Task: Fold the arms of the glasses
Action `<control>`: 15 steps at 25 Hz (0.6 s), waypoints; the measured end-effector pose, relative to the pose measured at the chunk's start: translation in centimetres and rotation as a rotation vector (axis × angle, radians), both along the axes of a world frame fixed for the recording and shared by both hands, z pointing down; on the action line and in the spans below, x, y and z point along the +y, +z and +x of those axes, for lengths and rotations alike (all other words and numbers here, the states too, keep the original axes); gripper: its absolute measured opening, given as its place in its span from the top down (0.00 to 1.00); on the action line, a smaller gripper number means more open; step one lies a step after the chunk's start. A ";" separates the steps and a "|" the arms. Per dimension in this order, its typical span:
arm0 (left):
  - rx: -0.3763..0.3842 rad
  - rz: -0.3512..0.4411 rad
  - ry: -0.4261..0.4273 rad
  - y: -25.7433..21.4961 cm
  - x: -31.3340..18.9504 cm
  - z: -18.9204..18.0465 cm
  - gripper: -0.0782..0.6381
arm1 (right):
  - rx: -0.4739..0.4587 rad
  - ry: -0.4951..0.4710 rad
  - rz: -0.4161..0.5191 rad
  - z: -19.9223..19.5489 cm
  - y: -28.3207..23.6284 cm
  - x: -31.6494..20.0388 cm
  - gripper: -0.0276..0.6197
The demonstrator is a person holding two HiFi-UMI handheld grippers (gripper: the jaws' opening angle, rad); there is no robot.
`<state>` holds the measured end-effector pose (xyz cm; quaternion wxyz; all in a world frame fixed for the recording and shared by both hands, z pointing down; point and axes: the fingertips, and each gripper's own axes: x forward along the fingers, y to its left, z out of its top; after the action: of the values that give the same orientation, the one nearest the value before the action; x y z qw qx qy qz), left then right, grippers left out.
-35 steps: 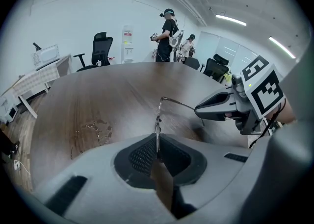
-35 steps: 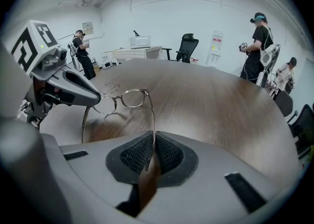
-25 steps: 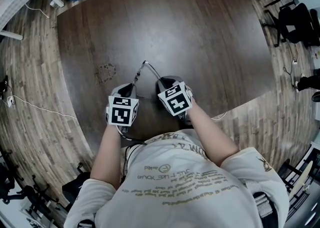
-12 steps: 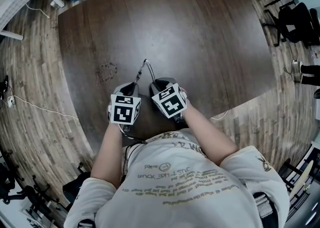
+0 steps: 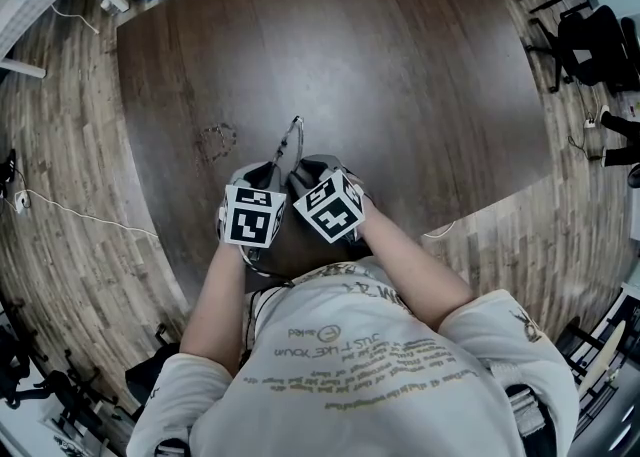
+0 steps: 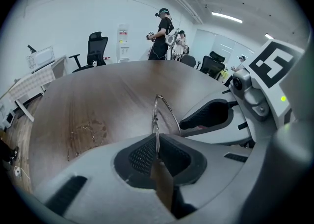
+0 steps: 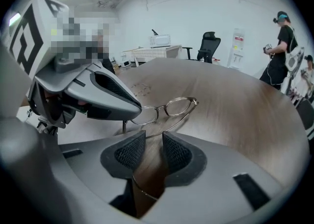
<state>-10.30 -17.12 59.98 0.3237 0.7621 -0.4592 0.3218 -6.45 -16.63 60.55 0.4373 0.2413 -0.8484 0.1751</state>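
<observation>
Right gripper (image 7: 153, 145) has slid in close beside the left gripper (image 6: 157, 155) and its jaws have just been opening. They now stand wide, and the temple arm (image 7: 172, 122) runs loose through the gap, so that arm looks swung inward and released, not yet flat. The left gripper is clamped on the glasses (image 7: 161, 112) at centre frame, over the table (image 5: 400, 65). In the head view their long axis runs lower left to upper right.
</observation>
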 end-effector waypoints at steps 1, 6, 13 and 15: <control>0.000 0.000 0.003 0.0 -0.1 0.1 0.85 | 0.006 -0.010 0.010 -0.1 0.0 0.0 0.77; 0.001 0.003 0.009 -0.1 -0.1 0.0 0.85 | 0.042 -0.074 0.063 -0.9 -0.1 -0.1 0.77; 0.001 -0.001 0.025 -0.2 -0.3 0.0 0.85 | 0.050 -0.118 0.104 -1.6 0.0 -0.5 0.80; -0.001 0.000 0.030 -0.2 -0.3 0.0 0.85 | 0.049 -0.121 0.111 -1.8 -0.1 -0.6 0.82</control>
<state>-10.33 -17.44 59.77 0.3186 0.7687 -0.4479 0.3271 -8.30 -17.24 60.44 0.4537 0.2179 -0.8589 0.0951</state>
